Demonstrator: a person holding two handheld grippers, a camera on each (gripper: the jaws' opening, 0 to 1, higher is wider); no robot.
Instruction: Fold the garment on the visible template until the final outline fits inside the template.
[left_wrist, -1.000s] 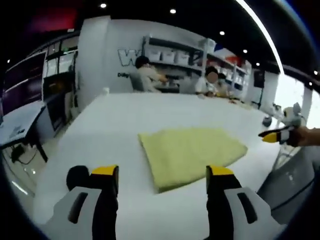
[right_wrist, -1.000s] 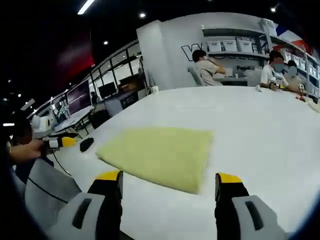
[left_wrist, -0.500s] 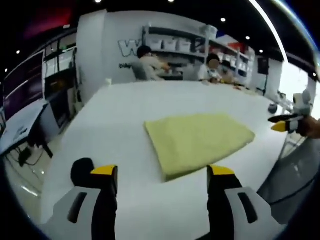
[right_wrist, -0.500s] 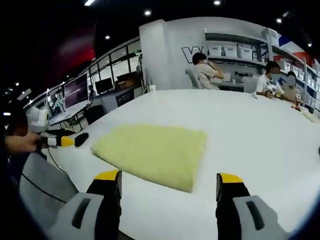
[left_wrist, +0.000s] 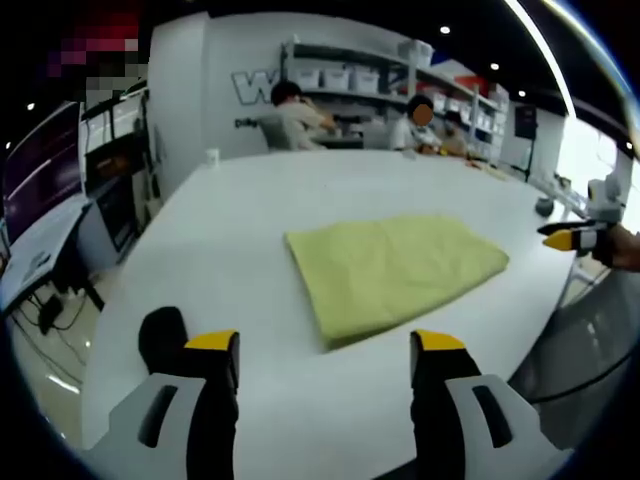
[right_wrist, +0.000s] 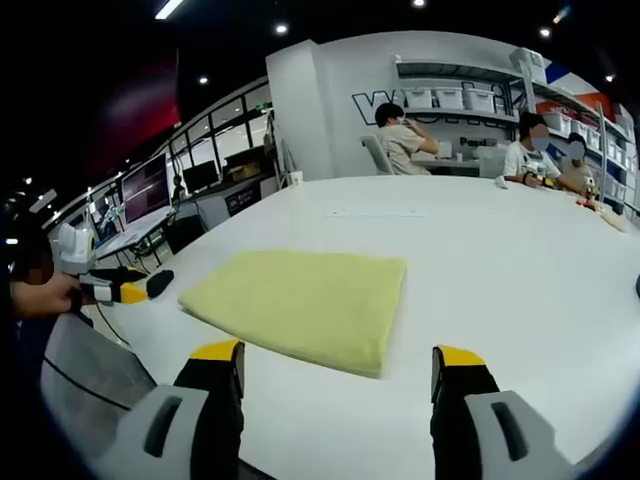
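I see the folded yellow garment (left_wrist: 393, 268) lying flat on the white table (left_wrist: 250, 210), just ahead of my left gripper (left_wrist: 325, 350), whose 2 yellow-tipped jaws stand apart with nothing between them. My right gripper (right_wrist: 340, 362) hangs near the garment's edge, its 2 jaws likewise spread and empty. A black mouse (left_wrist: 161, 336) sits beside the left jaw. People (right_wrist: 402, 141) sit at the table's far end.
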